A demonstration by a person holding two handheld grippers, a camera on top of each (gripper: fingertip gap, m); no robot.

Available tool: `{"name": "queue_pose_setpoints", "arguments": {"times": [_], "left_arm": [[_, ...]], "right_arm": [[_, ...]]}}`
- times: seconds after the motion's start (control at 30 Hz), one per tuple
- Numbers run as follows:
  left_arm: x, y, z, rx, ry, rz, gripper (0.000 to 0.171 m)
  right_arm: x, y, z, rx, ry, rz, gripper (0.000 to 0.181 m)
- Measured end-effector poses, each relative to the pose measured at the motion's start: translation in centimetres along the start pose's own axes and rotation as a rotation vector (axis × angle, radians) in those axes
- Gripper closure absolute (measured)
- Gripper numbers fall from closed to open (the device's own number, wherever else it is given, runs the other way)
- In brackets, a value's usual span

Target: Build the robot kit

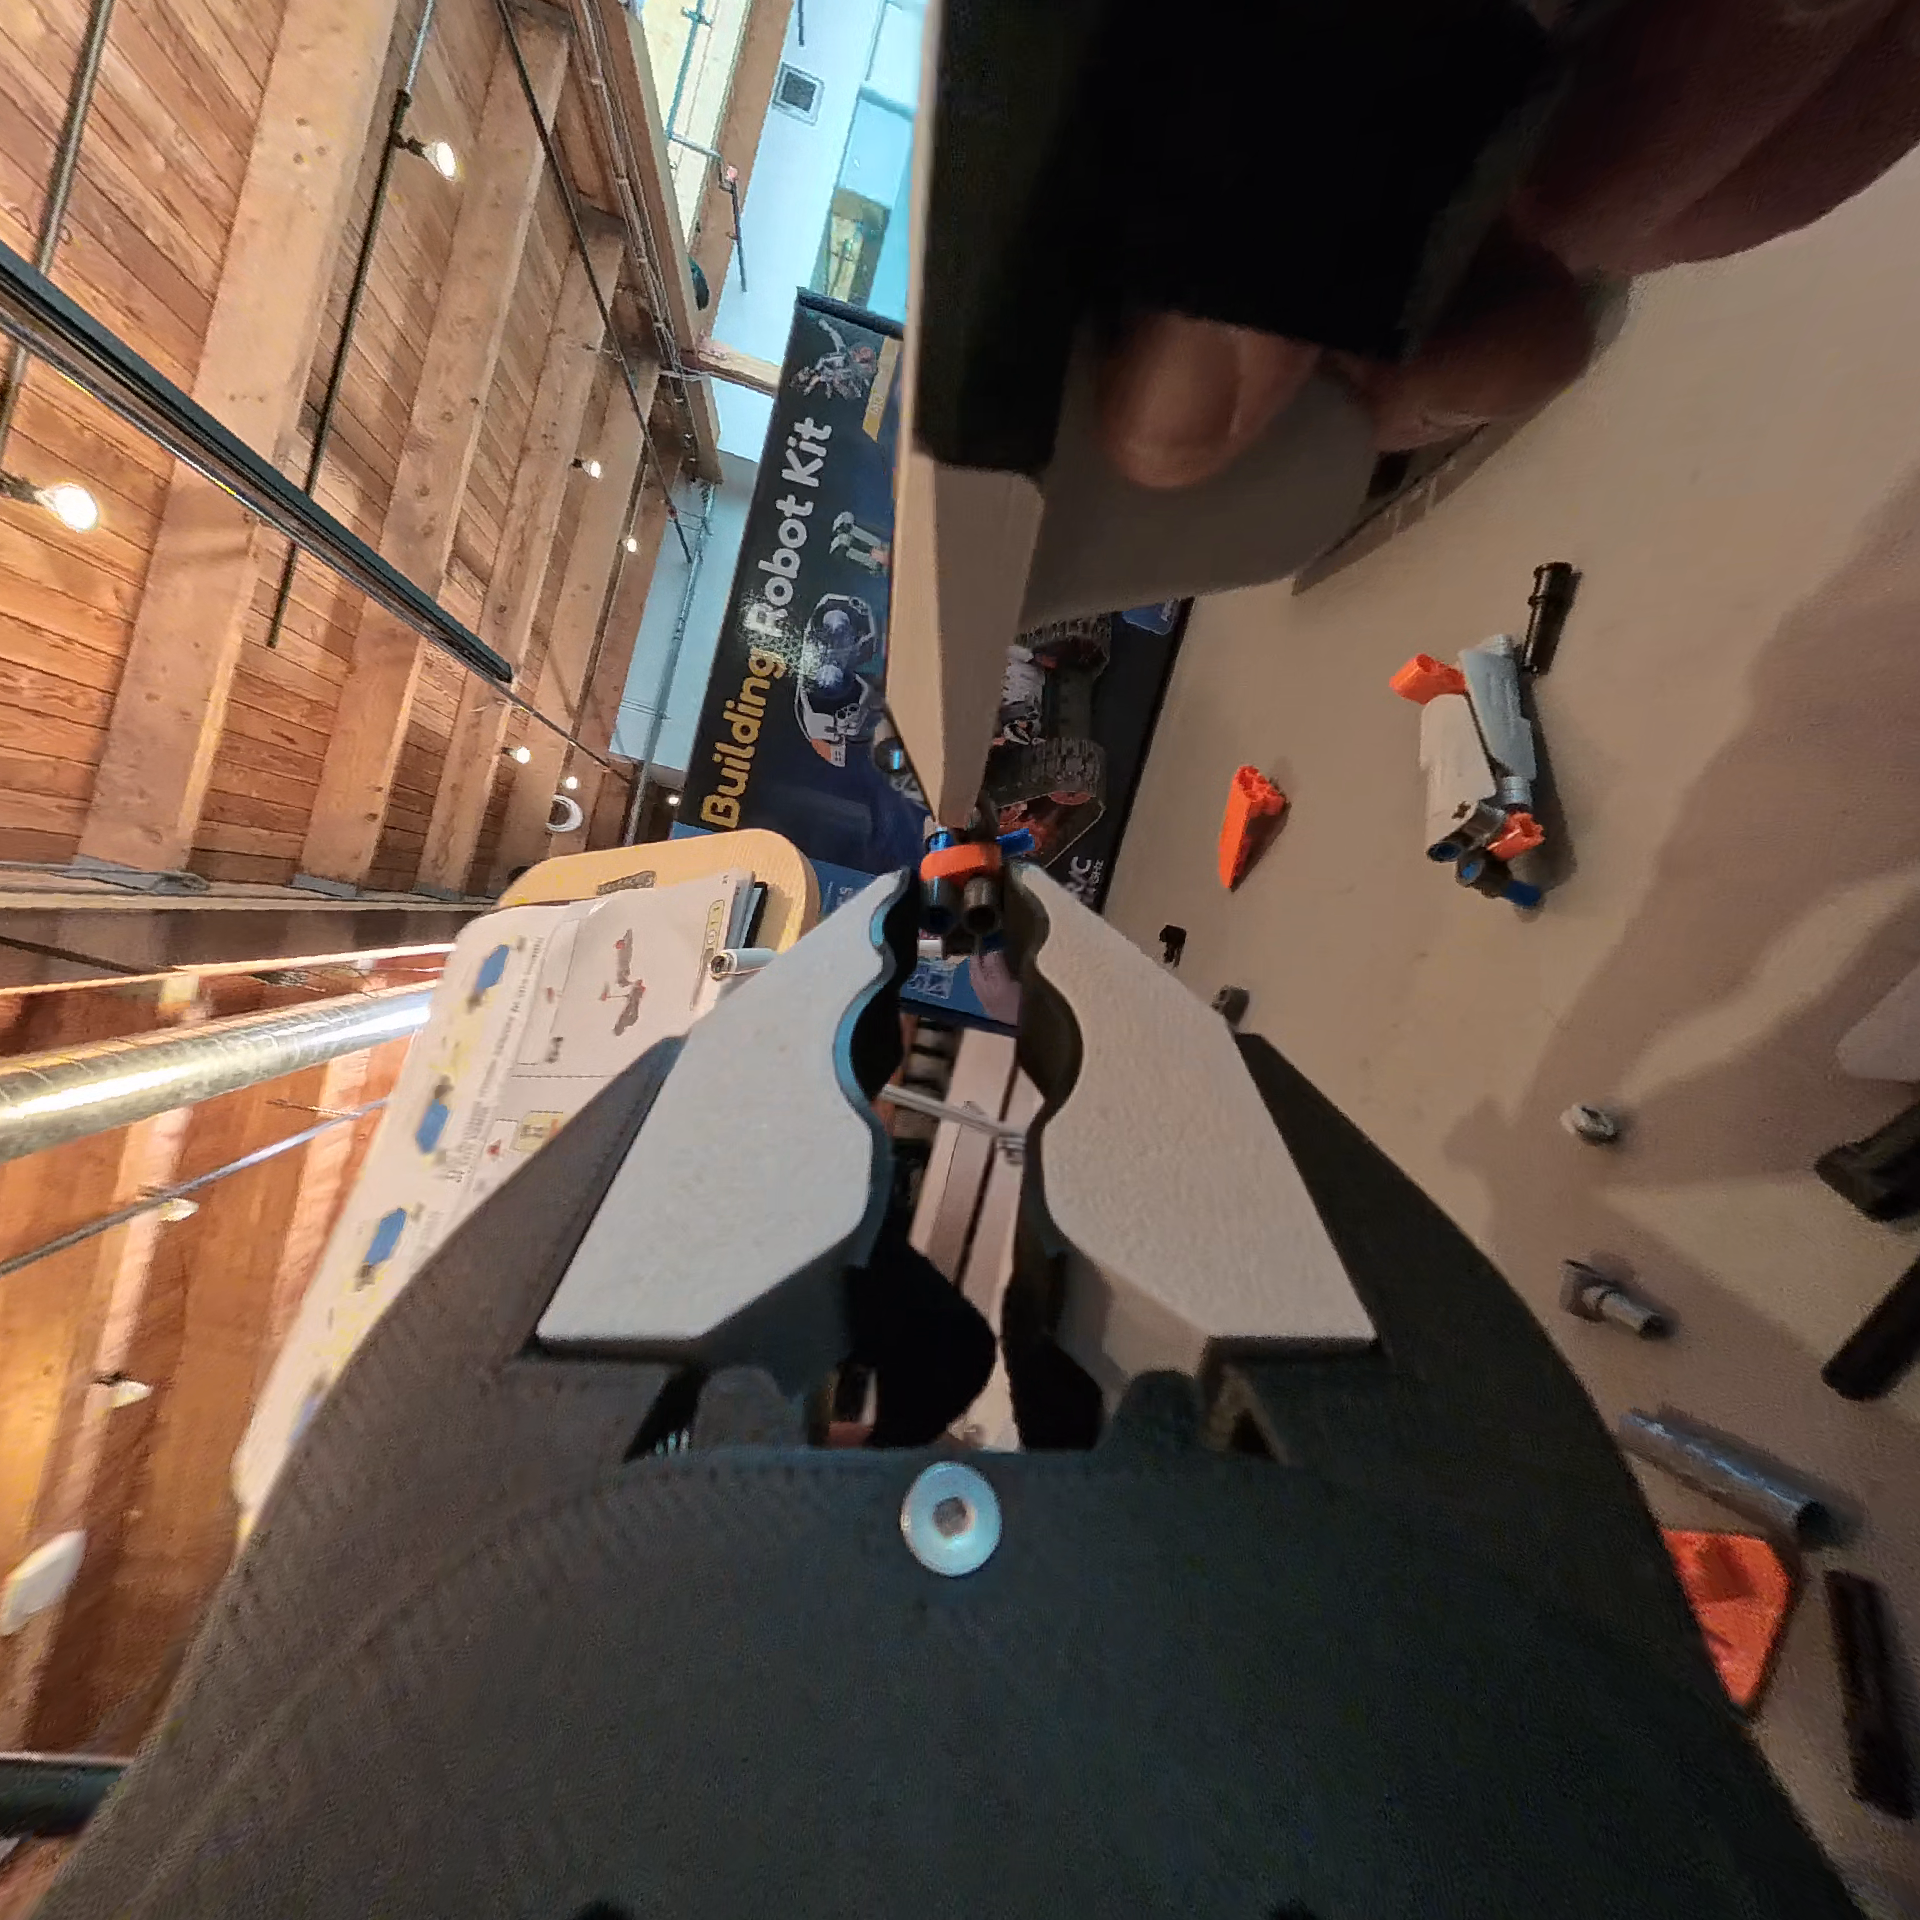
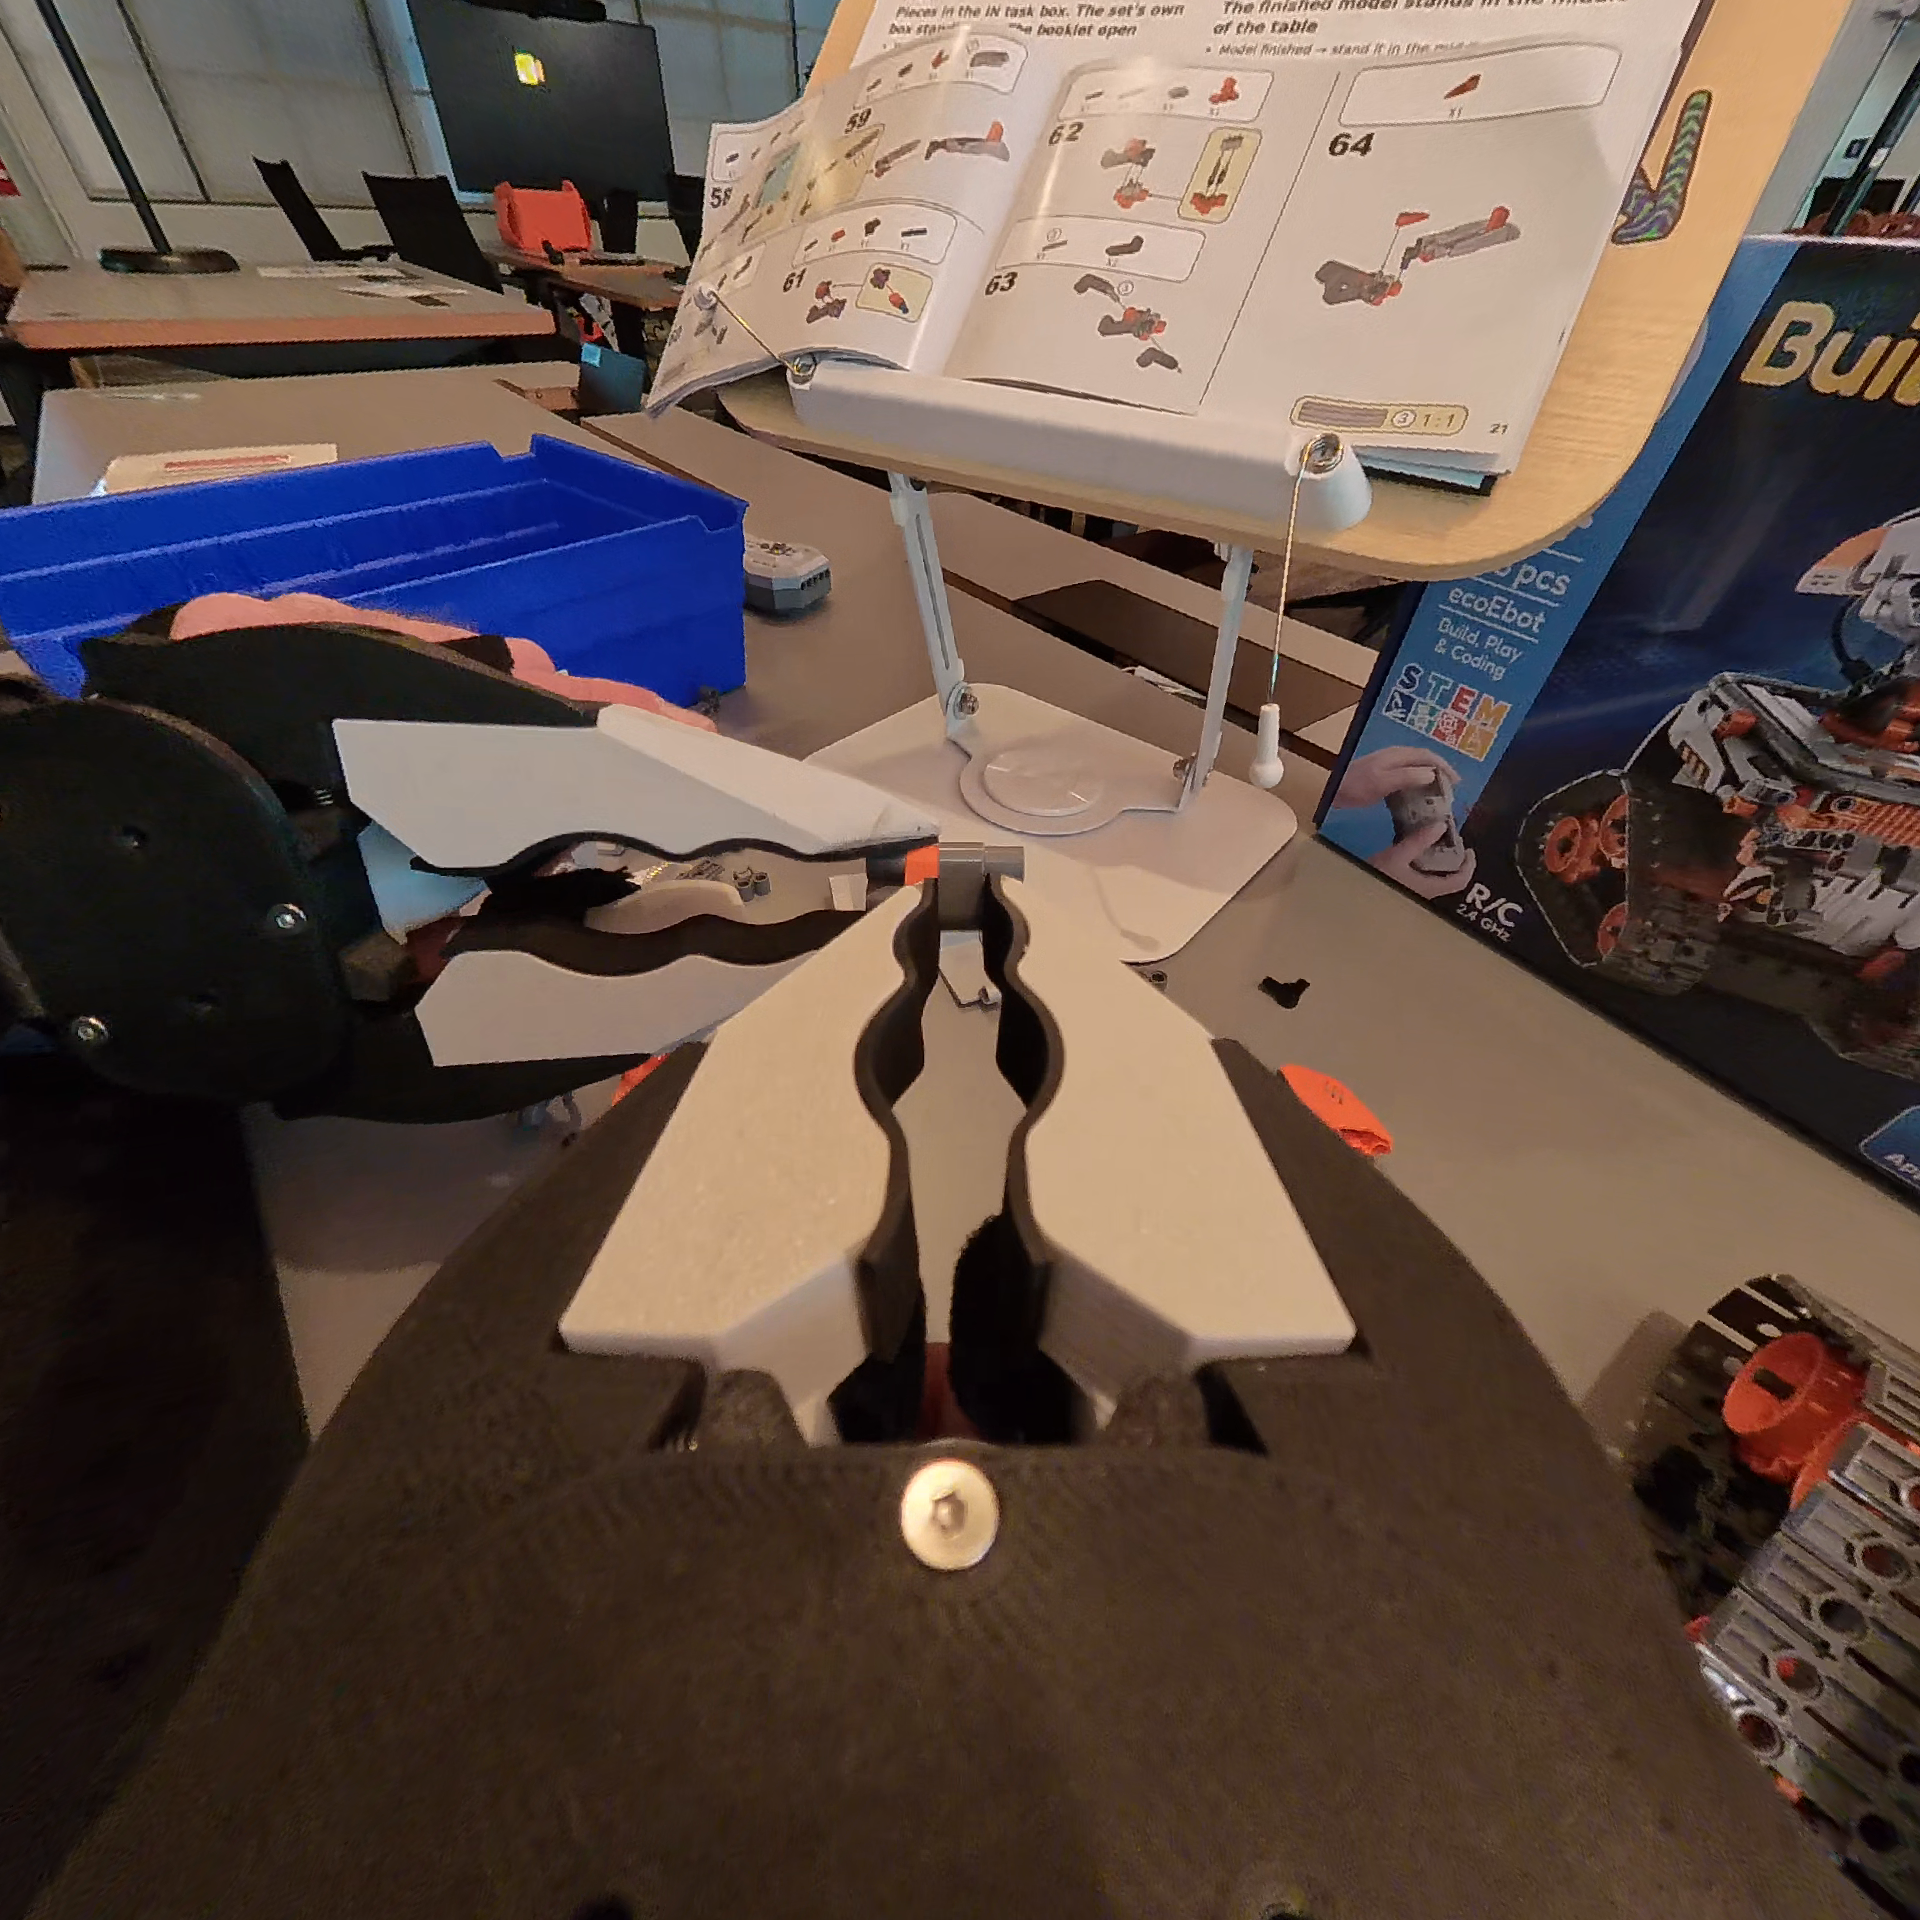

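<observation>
Left hand-held gripper (image 1: 961,883) fills the near part of the left wrist view, which is rolled sideways; its white fingers (image 1: 758,1122) are closed on a small brick cluster (image 1: 961,883) of black, orange and blue pieces at the tips. Coming in from the far side, the right hand-held gripper (image 1: 951,665) points its white finger at the same cluster, with a person's fingertip (image 1: 1195,410) on its body. On the desk (image 1: 1714,1018) to the right lie an orange wedge piece (image 1: 1252,821), a grey and orange sub-assembly (image 1: 1481,769), a black pin (image 1: 1548,613) and small loose parts. Kit box (image 1: 790,623) stands behind, booklet (image 1: 540,1039) to the left on a wooden stand

Right wrist view: right hand-held gripper (image 2: 961,894) nearest, fingers clamped on a grey brick piece (image 2: 966,883) at the tips. Left hand-held gripper (image 2: 883,862) comes in from the left, lying sideways, jaws nearly together, its tip meeting the grey piece where an orange bit (image 2: 920,862) shows. Blue bin (image 2: 416,551) sits far left on the desk (image 2: 1507,1143). Open booklet (image 2: 1195,239) rests on a white stand (image 2: 1091,769) straight ahead. Kit box (image 2: 1714,727) stands on the right. Tracked model part (image 2: 1808,1507) sits near right, and an orange wedge piece (image 2: 1340,1107) lies just right of the fingers
</observation>
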State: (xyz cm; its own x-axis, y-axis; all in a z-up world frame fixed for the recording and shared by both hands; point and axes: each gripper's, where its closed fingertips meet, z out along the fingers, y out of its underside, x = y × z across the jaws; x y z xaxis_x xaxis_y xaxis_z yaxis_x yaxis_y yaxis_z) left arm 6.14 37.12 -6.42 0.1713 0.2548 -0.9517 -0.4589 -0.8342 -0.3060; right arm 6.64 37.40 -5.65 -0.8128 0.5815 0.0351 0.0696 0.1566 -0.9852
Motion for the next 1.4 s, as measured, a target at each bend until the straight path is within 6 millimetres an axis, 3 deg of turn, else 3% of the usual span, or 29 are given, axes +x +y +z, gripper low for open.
{"name": "queue_pose_setpoints", "arguments": {"times": [0.27,0.7,0.87,0.93,1.07,1.17,1.27,1.4], "left_arm": [[-0.9,-0.5,-0.4,0.069,0.059,-0.3,0.159],[-1.5,-0.7,-0.4,0.203,0.311,-0.979,0.161],[-2.0,-1.0,-0.5,0.264,0.399,-1.162,0.163],[-2.1,-0.8,-0.5,0.265,0.394,-1.129,0.164],[-2.2,-0.8,-0.7,0.226,0.296,-0.88,0.164],[-2.0,-0.8,-0.8,0.153,0.131,-0.493,0.16],[-0.4,-1.8,-0.6,0.097,0.061,-0.161,0.155],[-0.4,-0.9,0.0,0.052,0.008,-0.037,0.163]], "right_arm": [[-0.4,-1.1,-0.3,0.055,0.047,-0.11,0.176],[-0.4,-1.7,-0.2,0.093,0.085,-0.214,0.175],[-0.5,-2.0,-0.2,0.102,0.12,-0.313,0.175],[-0.4,-1.9,-0.1,0.101,0.09,-0.247,0.176],[-0.1,-1.8,0.0,0.103,0.047,-0.164,0.176],[0.3,-1.5,0.0,0.084,-0.001,-0.018,0.176],[0.6,-1.1,0.1,0.062,-0.055,0.134,0.176],[0.6,-0.4,0.1,0.016,-0.096,0.215,0.176]]}}
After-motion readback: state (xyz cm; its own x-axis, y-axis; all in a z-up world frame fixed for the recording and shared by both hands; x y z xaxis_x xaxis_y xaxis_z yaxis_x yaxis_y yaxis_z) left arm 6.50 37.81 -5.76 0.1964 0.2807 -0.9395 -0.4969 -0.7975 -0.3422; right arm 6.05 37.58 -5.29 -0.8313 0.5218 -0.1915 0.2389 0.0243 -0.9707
